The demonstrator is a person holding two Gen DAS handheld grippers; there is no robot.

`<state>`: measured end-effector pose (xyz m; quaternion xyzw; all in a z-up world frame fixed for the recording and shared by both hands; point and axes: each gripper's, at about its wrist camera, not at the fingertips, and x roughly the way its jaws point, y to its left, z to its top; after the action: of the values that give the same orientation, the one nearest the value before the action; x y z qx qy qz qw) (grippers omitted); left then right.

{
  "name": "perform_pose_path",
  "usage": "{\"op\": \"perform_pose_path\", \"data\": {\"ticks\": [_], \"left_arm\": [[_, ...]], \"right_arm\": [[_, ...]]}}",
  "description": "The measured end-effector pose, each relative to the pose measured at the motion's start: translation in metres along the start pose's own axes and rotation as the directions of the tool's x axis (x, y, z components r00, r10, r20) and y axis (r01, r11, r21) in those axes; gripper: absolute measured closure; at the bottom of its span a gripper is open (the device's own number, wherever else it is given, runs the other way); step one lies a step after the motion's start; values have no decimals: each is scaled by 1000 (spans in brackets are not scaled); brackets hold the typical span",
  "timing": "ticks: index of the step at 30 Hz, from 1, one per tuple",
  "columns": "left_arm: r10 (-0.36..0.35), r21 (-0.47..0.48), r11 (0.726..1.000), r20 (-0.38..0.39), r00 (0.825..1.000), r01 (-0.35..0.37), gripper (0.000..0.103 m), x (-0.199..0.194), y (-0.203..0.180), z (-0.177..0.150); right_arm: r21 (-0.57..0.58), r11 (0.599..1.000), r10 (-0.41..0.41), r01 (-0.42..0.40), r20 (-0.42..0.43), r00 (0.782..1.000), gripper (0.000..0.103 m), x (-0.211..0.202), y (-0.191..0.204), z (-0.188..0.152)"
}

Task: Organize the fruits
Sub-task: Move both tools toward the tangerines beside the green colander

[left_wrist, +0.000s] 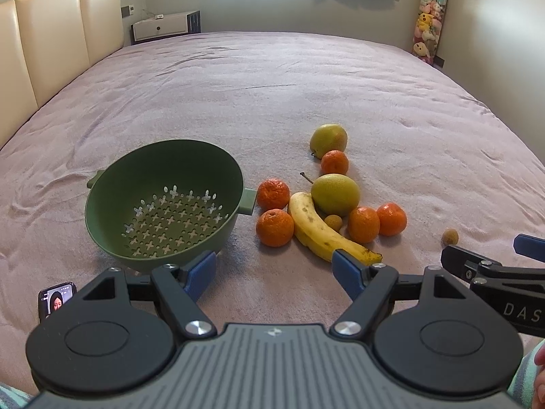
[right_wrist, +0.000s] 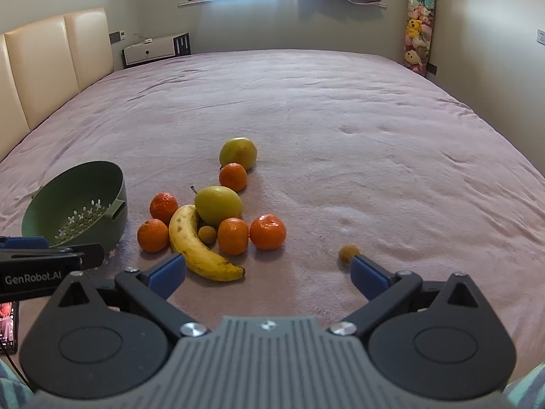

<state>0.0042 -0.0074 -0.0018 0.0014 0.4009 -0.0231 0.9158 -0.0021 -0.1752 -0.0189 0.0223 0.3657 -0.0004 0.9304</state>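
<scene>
On the left of the bed (left_wrist: 272, 78) sits a green colander (left_wrist: 163, 201), empty and tipped a little toward the cameras. Just right of its handle lies the fruit: two oranges (left_wrist: 273, 193) stacked one behind the other, a banana (left_wrist: 320, 230) curving toward the near edge, and a green pear (left_wrist: 335, 194) touching the banana's far end. A small brown round fruit (left_wrist: 333, 222) is tucked between banana and pear, two more oranges (left_wrist: 363, 224) lie side by side, and a second pear (left_wrist: 328, 139) and an orange sit farther back. Another small brown fruit (right_wrist: 349, 253) lies alone, well to the right.

The left gripper (left_wrist: 274, 269) hovers low in front of colander and banana, its fingers wide and holding nothing. The right gripper (right_wrist: 269, 271) hangs beside it, fingers also wide and empty, one blue fingertip just beside the lone brown fruit.

No fruit is in the colander, so the task looks to be at its very start: choosing a first piece. The banana's near tip lies closest to both grippers. The next move likely calls for lowering one open gripper over a fruit, closing gently on the soft bedding, then carrying it left into the colander.
</scene>
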Motion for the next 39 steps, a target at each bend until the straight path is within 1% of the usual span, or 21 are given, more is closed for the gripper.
{"op": "perform_pose_path", "data": {"ticks": [13,39], "left_arm": [[-7,7,1000,12,1000,7,12,-3,-1,1],[-7,5,1000,13,1000,7,12,-3,-1,2]], "right_arm": [[1,1000,-8,8,7,1000,4,-2,-1,0],[6,1000,-12,12,-8,1000,4,1,-2,1]]}}
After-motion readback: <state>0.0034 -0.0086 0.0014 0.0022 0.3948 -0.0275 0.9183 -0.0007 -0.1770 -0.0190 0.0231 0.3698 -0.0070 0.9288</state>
